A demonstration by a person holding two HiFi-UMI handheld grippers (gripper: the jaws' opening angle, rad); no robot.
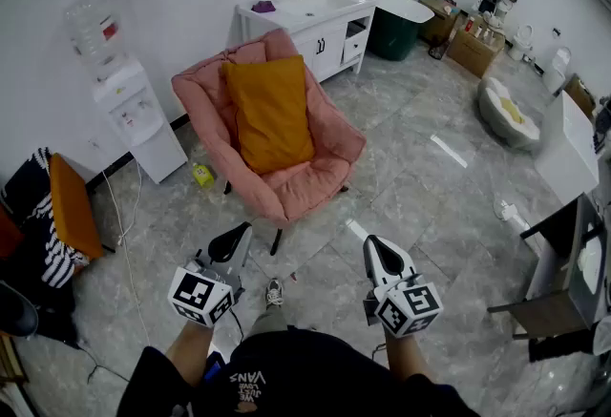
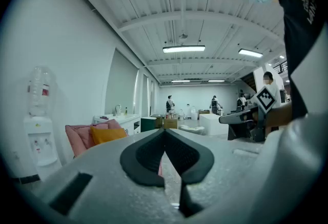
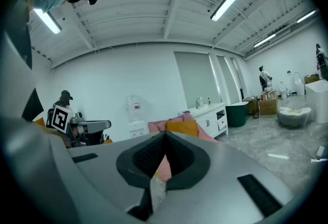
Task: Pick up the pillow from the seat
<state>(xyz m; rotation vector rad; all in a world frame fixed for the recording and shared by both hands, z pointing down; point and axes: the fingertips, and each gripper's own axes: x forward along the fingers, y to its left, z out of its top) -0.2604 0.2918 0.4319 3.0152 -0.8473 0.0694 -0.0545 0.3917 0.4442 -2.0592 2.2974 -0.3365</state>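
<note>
An orange pillow (image 1: 270, 113) leans upright against the back of a pink padded chair (image 1: 315, 178) in the middle of the room. It also shows small and far off as the orange pillow (image 2: 107, 134) in the left gripper view and the orange pillow (image 3: 183, 127) in the right gripper view. My left gripper (image 1: 241, 236) and right gripper (image 1: 370, 247) are held low in front of the person, well short of the chair. Both are shut with nothing between their jaws.
A water dispenser (image 1: 134, 110) stands against the wall left of the chair, a white sink cabinet (image 1: 315, 24) behind it. A small yellow item (image 1: 201, 175) lies on the floor by the chair. Another orange cushion (image 1: 74, 205) sits far left. People stand at the back right.
</note>
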